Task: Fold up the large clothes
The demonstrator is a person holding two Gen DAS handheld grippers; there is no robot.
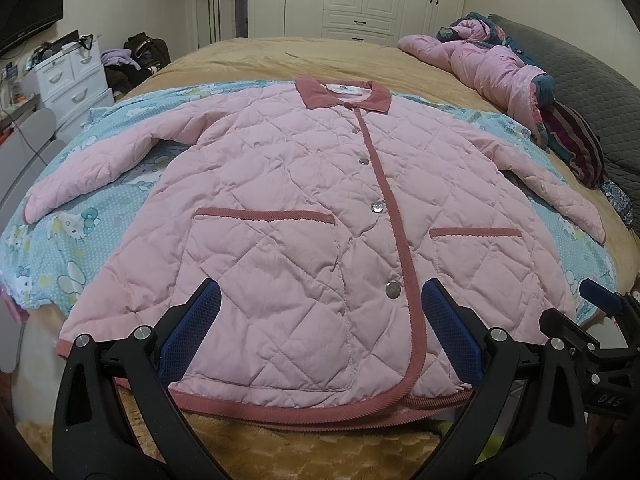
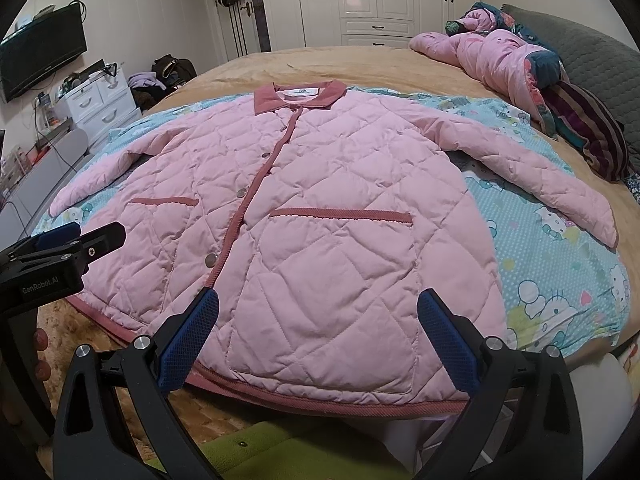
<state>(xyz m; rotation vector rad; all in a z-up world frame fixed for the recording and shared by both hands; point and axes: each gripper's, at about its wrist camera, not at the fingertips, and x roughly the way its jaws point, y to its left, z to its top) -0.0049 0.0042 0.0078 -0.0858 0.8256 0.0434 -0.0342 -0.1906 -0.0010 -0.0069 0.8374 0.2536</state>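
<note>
Jacket [image 1: 304, 216] flat on bed [image 1: 280, 56], hem beneath both gaping tools.

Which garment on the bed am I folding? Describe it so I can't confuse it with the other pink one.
On the tan bed, a blue cartoon-print sheet lies nearest you. Spread flat on it is the pink quilted jacket, buttoned, with a dusty-rose collar; the other pink garment is crumpled by the pillows.

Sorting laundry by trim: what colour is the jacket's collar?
Dusty rose, darker than the pale pink quilted jacket; the collar shows best in the left wrist view.
</note>
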